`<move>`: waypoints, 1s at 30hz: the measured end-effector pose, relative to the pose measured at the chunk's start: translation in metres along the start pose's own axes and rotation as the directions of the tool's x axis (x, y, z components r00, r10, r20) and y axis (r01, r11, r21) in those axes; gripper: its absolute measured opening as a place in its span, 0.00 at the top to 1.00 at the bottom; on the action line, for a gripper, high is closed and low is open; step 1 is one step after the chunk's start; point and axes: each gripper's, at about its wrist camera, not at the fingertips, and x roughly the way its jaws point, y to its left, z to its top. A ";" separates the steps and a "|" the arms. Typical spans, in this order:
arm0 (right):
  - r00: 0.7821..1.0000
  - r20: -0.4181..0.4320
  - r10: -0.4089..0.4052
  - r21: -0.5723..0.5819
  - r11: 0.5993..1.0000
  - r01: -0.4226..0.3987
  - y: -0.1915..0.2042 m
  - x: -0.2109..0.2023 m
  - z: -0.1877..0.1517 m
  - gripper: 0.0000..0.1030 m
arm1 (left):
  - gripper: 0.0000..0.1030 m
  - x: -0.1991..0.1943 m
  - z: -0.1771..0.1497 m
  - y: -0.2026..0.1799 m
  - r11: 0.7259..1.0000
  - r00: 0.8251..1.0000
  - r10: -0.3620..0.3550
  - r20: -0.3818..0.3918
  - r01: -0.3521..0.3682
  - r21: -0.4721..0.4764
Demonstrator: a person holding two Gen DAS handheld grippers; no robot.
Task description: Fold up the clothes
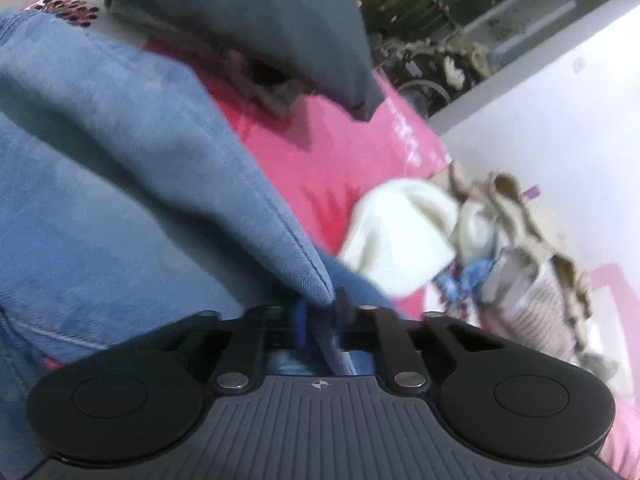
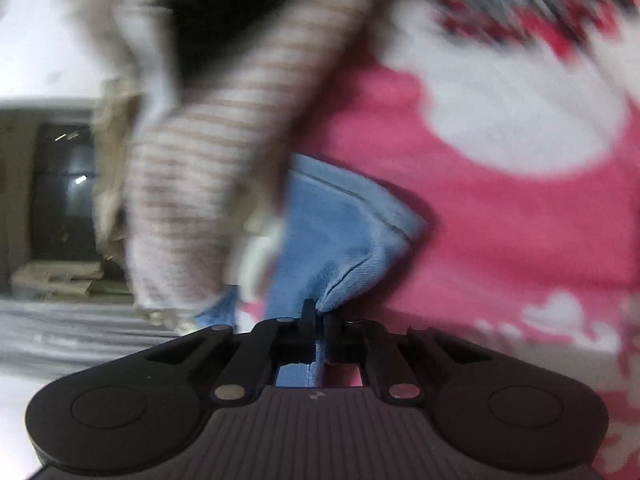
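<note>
Left gripper (image 1: 322, 306) pinches a hem corner of the soft blue fleece garment (image 1: 120, 168) at lower centre; right gripper (image 2: 319, 314) pinches another blue edge, over the pink patterned bedsheet (image 2: 500, 232)

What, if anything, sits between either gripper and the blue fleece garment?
Nothing visible. The left gripper is shut on a hemmed edge of the blue fleece garment, and the right gripper is shut on another edge. The striped beige-and-white garment hangs beside the right grip, not in it.
</note>
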 end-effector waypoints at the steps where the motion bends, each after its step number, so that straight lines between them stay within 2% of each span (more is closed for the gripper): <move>1: 0.999 0.023 0.026 -0.043 0.999 -0.025 0.011 -0.008 -0.002 0.96 | 0.96 -0.006 0.000 -0.003 1.000 0.999 -0.016 0.028 0.016 0.001; 5: 0.987 0.111 0.120 -0.185 0.978 -0.098 0.059 -0.044 -0.009 0.96 | 0.96 -0.036 0.002 -0.018 0.996 0.990 -0.085 0.110 0.083 0.026; 9: 0.957 0.192 0.217 -0.266 0.950 -0.162 0.098 -0.087 -0.017 0.96 | 0.96 -0.063 0.005 -0.021 0.989 0.977 -0.146 0.152 0.147 0.007; 15: 0.906 0.291 0.308 -0.280 0.933 -0.227 0.134 -0.151 -0.054 0.96 | 0.96 -0.081 0.003 -0.022 0.982 0.965 -0.179 0.190 0.186 -0.019; 18: 0.886 0.338 0.316 -0.243 0.939 -0.242 0.137 -0.170 -0.074 0.96 | 0.96 -0.080 0.004 -0.023 0.981 0.965 -0.184 0.188 0.193 -0.032; 21: 0.878 0.388 0.279 -0.207 0.955 -0.212 0.134 -0.171 -0.085 0.96 | 0.96 -0.068 0.006 -0.023 0.983 0.971 -0.172 0.167 0.181 -0.037; 23: 0.888 0.402 0.222 -0.204 0.967 -0.150 0.129 -0.160 -0.080 0.96 | 0.96 -0.055 0.007 -0.024 0.987 0.977 -0.153 0.147 0.159 -0.034; 26: 0.920 0.373 0.119 -0.169 0.984 -0.058 0.114 -0.122 -0.057 0.96 | 0.96 -0.033 0.010 -0.024 0.993 0.987 -0.115 0.111 0.117 -0.011; 30: 0.964 0.266 0.010 -0.109 0.994 0.020 0.100 -0.043 -0.010 0.95 | 0.94 0.018 0.021 -0.027 0.998 0.997 -0.056 0.056 0.055 0.019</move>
